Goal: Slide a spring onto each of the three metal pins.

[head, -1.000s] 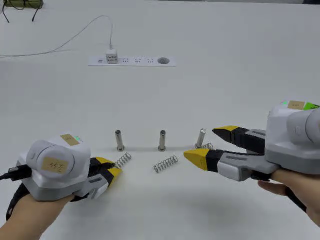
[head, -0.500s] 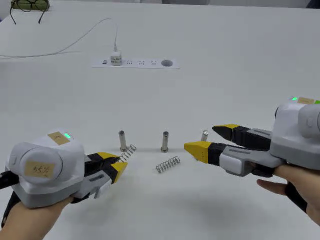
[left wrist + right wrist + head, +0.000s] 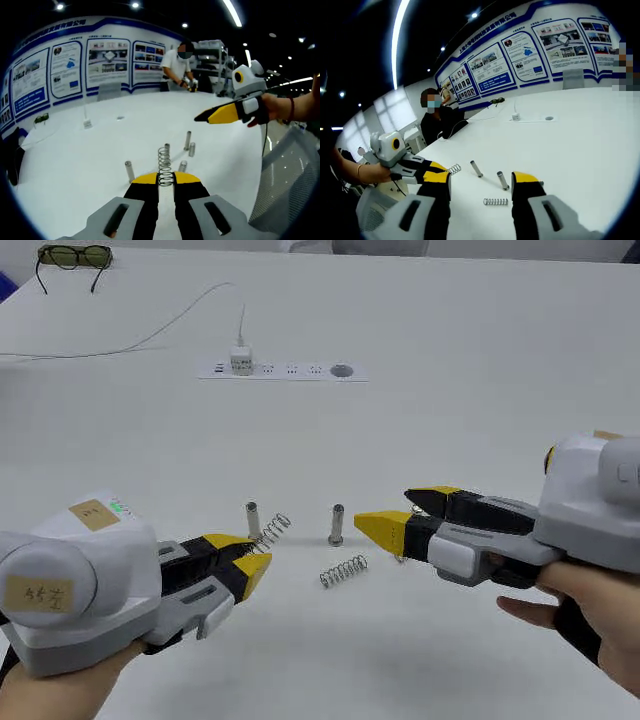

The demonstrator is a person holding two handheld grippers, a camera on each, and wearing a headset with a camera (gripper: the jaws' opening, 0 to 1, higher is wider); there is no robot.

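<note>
One spring (image 3: 164, 159) now stands clamped in the closed jaws of the left gripper (image 3: 250, 562), lifted from where it lay, just short of the nearest pin (image 3: 252, 518). Further out the right gripper (image 3: 388, 510) hangs open, a second spring (image 3: 343, 571) just ahead. Threading looks next.

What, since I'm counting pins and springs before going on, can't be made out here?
- Third pin: in the head view the right gripper, open, covers it; in the right gripper view its own yellow jaw does.
- Any third spring: same spot, hidden too.
- Pin count in the left gripper view: the held spring in the left gripper overlaps the small pins behind it.
</note>
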